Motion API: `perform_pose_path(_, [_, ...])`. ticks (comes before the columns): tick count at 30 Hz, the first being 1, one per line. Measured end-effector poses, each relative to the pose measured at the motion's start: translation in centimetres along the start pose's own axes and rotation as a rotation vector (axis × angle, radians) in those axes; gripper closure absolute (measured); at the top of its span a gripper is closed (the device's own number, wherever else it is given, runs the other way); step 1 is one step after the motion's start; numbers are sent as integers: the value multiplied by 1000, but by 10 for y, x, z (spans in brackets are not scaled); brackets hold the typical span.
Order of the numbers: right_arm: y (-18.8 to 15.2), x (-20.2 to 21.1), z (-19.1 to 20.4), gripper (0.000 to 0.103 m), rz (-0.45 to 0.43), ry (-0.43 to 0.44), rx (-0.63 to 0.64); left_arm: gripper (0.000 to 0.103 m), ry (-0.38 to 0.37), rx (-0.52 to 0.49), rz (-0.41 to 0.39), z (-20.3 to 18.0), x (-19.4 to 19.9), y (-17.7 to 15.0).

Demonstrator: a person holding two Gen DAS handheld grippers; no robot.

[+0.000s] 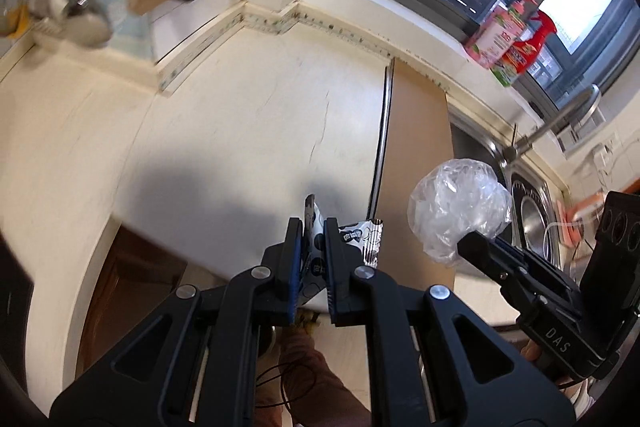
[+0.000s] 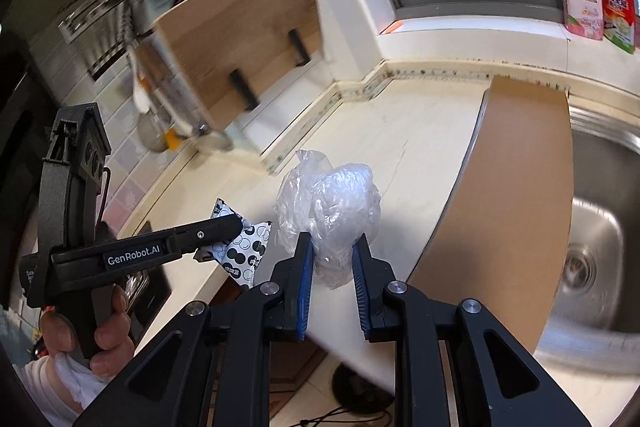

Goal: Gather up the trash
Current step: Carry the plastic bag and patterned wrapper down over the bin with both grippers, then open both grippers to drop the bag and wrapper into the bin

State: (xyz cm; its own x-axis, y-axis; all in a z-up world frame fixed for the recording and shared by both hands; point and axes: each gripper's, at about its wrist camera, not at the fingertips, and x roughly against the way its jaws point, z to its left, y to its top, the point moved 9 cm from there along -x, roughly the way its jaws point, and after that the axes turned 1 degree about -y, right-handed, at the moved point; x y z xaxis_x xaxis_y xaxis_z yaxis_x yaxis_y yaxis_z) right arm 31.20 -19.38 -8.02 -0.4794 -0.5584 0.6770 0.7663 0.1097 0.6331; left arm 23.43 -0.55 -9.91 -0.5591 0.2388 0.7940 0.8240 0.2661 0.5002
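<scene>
The left gripper (image 1: 308, 259) is clamped on a flattened black-and-white spotted wrapper (image 1: 362, 237), which sticks out past the pads and hangs clear above the front edge of the cream tabletop (image 1: 240, 131). The right gripper (image 2: 332, 259) pinches the lower part of a crumpled clear plastic bag (image 2: 332, 199), most of the wad bulging free above the pads. Both pieces of trash are off the tabletop and in the air, near each other, to the side of a brown board (image 2: 520, 187) that covers part of the steel sink (image 2: 592, 247).

The step in hand looks like carrying both pieces to a bin. No bin shows in either view, and the backgrounds are smeared, so its place cannot be told. To do it well, both grips should be kept firm, since the springy bag could slip out. The two loads should be kept apart so they do not snag, and each released only once it is directly over the bin's mouth.
</scene>
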Motion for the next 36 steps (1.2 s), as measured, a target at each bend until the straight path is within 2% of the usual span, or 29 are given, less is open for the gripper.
perform_pose_path(7, [-82,9,57,85,46,11,15,95,5,13,43,48,19,-80])
perform_pose_path(10, [-129,2,77,85,104,18,34,95,25,20,73,67,12,-112])
perform_pose_path(15, [-208,-31,86,85,227,19,39,95,92,6,114,100,-19,-169])
perform_pose_path(23, [-329,-106,65,84,402,3,-5,95,148,8,214,149,-109,-262])
perform_pose_path(30, [-433,-193,19,84,524,-68,-50,95,192,57,312,206,-220,-349])
perform_pose_path(36, [-511,-271,-19,83,596,-105,-43,95,241,52,367,236,-306,-404])
